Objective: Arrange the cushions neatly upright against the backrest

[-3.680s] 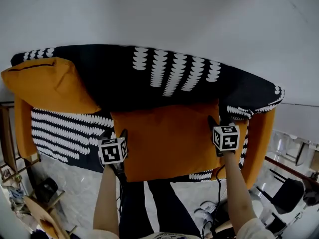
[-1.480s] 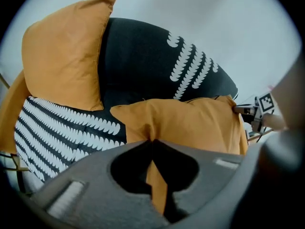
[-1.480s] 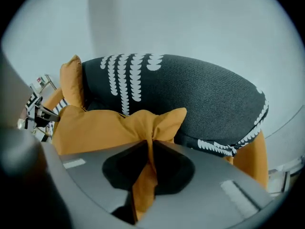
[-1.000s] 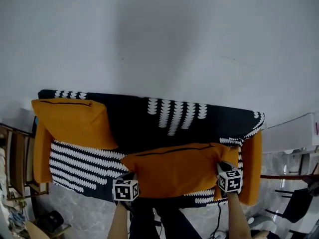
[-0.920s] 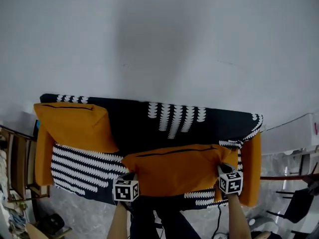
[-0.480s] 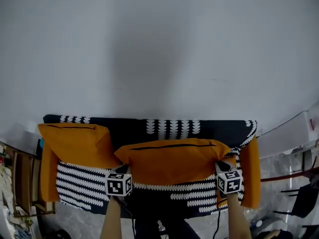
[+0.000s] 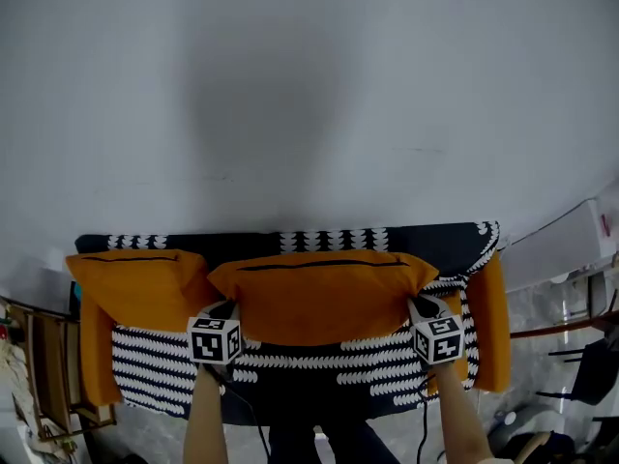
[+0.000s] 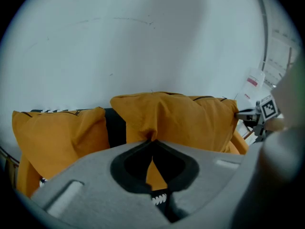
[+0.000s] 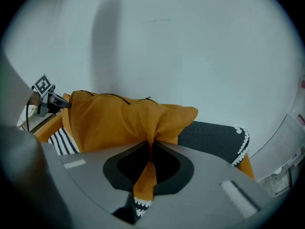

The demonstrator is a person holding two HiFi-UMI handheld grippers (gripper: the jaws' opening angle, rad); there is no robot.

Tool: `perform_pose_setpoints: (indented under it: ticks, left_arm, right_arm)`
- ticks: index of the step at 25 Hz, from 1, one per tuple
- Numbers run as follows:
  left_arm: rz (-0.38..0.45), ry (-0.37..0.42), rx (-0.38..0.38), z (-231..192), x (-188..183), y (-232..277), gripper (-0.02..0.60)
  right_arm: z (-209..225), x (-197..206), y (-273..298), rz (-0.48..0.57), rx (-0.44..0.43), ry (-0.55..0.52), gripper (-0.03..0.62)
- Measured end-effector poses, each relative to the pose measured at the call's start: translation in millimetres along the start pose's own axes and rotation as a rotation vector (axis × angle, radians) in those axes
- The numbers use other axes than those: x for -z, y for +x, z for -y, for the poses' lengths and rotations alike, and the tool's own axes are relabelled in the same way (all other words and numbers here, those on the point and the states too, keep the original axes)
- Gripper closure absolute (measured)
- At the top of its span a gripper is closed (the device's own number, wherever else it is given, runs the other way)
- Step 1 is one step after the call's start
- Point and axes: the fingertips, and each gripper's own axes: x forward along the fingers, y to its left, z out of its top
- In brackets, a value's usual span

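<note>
An orange cushion [image 7: 319, 296] stands upright against the dark backrest [image 7: 445, 247] of the sofa, zip edge on top. My left gripper [image 7: 226, 313] is shut on its lower left corner, and my right gripper [image 7: 418, 307] is shut on its lower right corner. In the left gripper view the cushion [image 8: 176, 120] bunches into the jaws of my left gripper [image 8: 152, 141]. The right gripper view shows the cushion [image 9: 114, 120] pinched in my right gripper [image 9: 150, 149]. A second orange cushion [image 7: 135, 286] leans upright at the left end, also seen as the left cushion [image 8: 57, 137].
The sofa has a black-and-white striped seat [image 7: 338, 370] and orange armrests [image 7: 488, 322]. A plain white wall [image 7: 309, 95] rises behind it. A wooden side table [image 7: 44, 365] stands at the left, and a dark chair [image 7: 590, 370] at the right.
Both grippers have lifted the middle cushion from flat on the seat and stood it upright against the backrest. The head camera has tilted up toward the wall.
</note>
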Motion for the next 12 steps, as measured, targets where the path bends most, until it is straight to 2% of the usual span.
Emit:
perform_pose_setpoints:
  ticks: [5,9,12]
  left_arm:
    - [-0.016,0.025,0.002,-9.7,-4.8,13.8,0.574]
    - [0.009,0.023,0.000,-15.2,-11.7,18.6,0.574]
    - [-0.011,0.019,-0.016,-22.8,-3.3,28.8,0.572]
  right_arm:
    - [-0.9,-4.0,14.3,0.016,0.006,0.006,0.560]
    - [1.1,-10.4,25.1,0.042,0.001,0.015,0.560]
    - [-1.3,-1.3,42.4,0.008,-0.010,-0.011,0.559]
